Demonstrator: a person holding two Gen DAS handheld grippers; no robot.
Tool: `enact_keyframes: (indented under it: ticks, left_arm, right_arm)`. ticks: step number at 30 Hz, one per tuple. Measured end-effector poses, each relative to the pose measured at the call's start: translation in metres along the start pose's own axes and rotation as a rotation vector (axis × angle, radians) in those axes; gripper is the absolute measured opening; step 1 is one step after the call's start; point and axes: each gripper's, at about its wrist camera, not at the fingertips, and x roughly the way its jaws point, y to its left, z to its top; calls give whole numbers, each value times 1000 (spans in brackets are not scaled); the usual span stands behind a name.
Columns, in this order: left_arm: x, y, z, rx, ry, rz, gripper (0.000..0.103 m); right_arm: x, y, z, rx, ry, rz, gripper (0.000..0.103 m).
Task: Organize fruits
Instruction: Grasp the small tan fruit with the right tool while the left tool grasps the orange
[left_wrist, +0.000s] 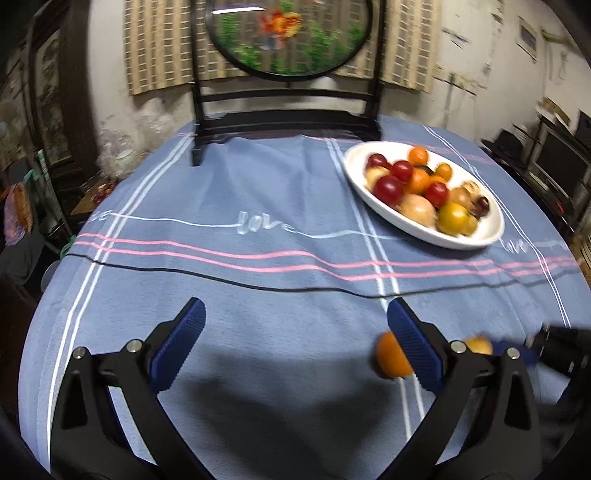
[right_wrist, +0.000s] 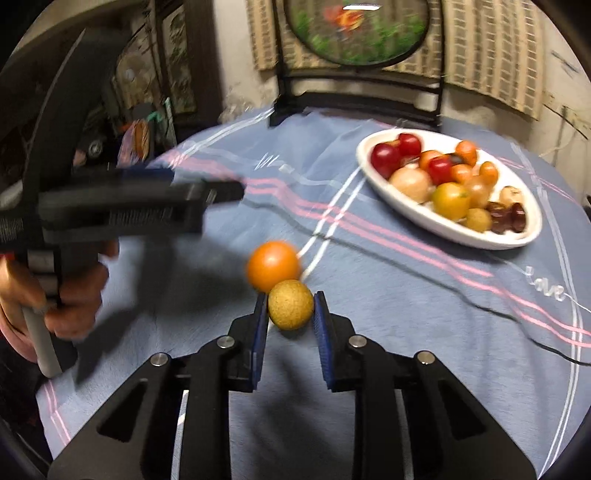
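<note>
Nearest the right wrist camera, the right claw (right_wrist: 290, 308) is clamped on a small speckled yellow fruit (right_wrist: 290, 309), its blue pads (right_wrist: 261, 325) pressing both sides, down at the blue striped cloth (right_wrist: 406, 314) that covers the bench. Touching that fruit on its far-left side lies an orange (right_wrist: 273, 266), loose on the cloth and right against the left pad's tip.

To the left of the orange, the left claw (left_wrist: 295, 332) stands with its jaws wide apart and nothing between them, above bare cloth. A person's hand (right_wrist: 70, 295) grips its handle. From the left wrist camera the orange (left_wrist: 391, 360) shows partly hidden behind the claw's right finger, with the yellow fruit (left_wrist: 479, 345) just past it.

Farther back on the right of the bench sits a white oval plate (right_wrist: 461, 232), well apart from both claws. It is heaped with fruit (right_wrist: 450, 199): red, orange, yellow and pale round pieces, and a few dark brown ones at its near right end.

Beyond the plate, at the bench's far edge, stands a dark wooden stand (left_wrist: 288, 99) holding a round picture, with a woven blind behind it on the wall.
</note>
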Motion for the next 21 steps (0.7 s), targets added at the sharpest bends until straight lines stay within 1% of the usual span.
enact_keyframes:
  ticks: [4, 6, 7, 9, 11, 13, 14, 16, 18, 20, 21]
  left_arm:
    - [3, -14, -4, 48, 21, -58, 99]
    - [2, -22, -7, 84, 13, -80, 98]
    - [0, -26, -9, 105, 5, -91, 96]
    - [-4, -37, -13, 162, -11, -125, 90]
    - [-5, -48, -16, 215, -11, -152, 75]
    - [-2, -59, -21, 267, -3, -161, 68]
    - [0, -64, -24, 288, 2, -160, 66]
    - [4, -70, -28, 316, 14, -159, 64]
    - [7, -72, -30, 326, 21, -157, 60]
    - [10, -72, -31, 329, 35, -156, 53]
    - [12, -72, -32, 329, 42, -156, 51]
  right_arm:
    - [-13, -22, 1, 80, -26, -5, 25]
    - [-19, -28, 0, 105, -35, -19, 25]
    - [-22, -30, 0, 113, -39, -24, 25]
    - [-28, -35, -3, 128, -45, -28, 25]
    - [-31, -41, -4, 145, -50, -35, 25]
    - [-35, -46, -6, 160, -50, -36, 25]
    - [-36, -47, -7, 165, -49, -37, 25]
    - [-37, -48, -7, 173, -48, -38, 25]
    - [-38, -48, -8, 174, -51, -37, 25]
    - [-39, -48, -8, 173, -51, -38, 25]
    - [-39, -48, -8, 173, -50, -38, 25]
